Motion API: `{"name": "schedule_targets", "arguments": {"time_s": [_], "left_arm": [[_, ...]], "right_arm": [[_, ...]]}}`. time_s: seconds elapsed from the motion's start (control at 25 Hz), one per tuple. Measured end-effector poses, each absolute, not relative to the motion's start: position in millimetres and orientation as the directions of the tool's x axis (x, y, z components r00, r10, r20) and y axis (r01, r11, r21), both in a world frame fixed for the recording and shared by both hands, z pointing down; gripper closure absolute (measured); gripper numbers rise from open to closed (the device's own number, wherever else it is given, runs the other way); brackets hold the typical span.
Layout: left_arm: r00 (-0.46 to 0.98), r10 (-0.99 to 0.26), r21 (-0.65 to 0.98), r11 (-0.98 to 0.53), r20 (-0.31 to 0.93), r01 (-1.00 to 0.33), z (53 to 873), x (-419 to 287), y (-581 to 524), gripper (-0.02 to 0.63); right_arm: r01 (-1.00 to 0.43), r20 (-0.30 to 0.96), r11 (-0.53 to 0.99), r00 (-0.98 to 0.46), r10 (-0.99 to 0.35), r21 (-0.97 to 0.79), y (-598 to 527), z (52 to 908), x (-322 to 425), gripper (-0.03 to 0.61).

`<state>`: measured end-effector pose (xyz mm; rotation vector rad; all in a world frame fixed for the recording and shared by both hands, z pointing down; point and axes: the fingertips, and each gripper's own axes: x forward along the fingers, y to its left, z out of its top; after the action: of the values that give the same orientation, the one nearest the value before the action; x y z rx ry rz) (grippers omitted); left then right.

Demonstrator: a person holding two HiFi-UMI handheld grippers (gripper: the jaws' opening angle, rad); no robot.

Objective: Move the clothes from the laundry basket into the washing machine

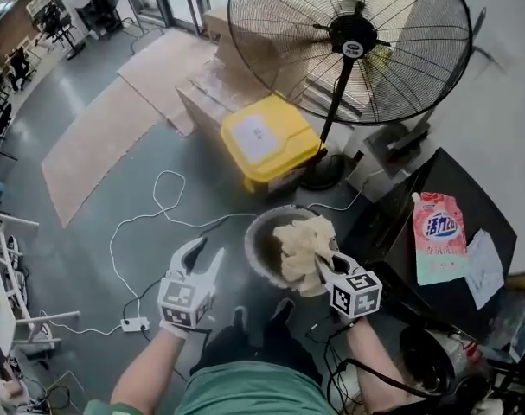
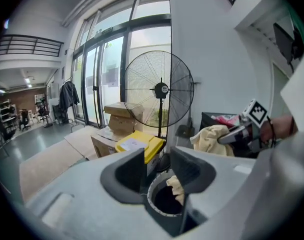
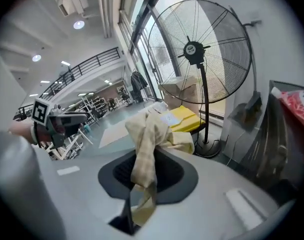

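Cream cloth (image 1: 304,247) is lifted just above the basket (image 1: 255,232), with your right gripper (image 1: 328,263) clamped tight on it. Your left gripper (image 1: 201,262) sits just left of the basket, jaws wide and empty. The basket looks dark inside. A cream bit shows at its rim, and I can't tell if that's a second item or this one's tail. The black unit (image 1: 435,223) right of the basket is probably the washer. My read: pick done, carry and drop left.

We see a pale yellow cloth (image 1: 304,239) hanging bunched from our right claw (image 1: 325,264), above the round grey basket (image 1: 253,232) on the floor; another pale piece (image 2: 176,185) lies inside.
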<state>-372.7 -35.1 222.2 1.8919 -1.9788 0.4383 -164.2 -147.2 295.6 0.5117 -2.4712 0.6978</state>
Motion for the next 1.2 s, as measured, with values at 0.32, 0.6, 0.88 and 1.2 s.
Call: {"name": "schedule_targets", "arguments": {"time_s": [0.32, 0.6, 0.88, 1.2], "left_arm": [[0.123, -0.903, 0.034, -0.12, 0.411, -0.992, 207, -359, -25, 0.453], [0.292, -0.886, 0.039, -0.299, 0.36, -0.954, 190, -337, -13, 0.453], [0.446, -0.823, 0.064, -0.455, 0.351, -0.888, 196, -283, -4, 0.453], [0.561, -0.749, 0.076, -0.574, 0.353, -0.815, 198, -198, 0, 0.453]], "right_arm": [[-0.623, 0.481, 0.702, -0.759, -0.438, -0.344, -123, 204, -115, 0.526], [-0.779, 0.373, 0.551, -0.627, -0.684, -0.299, -75, 125, -43, 0.528], [-0.891, 0.4, 0.379, -0.451, -0.797, -0.25, -13, 119, 34, 0.528], [-0.948, 0.438, 0.156, -0.269, -0.858, -0.276, 40, 141, 146, 0.528]]}}
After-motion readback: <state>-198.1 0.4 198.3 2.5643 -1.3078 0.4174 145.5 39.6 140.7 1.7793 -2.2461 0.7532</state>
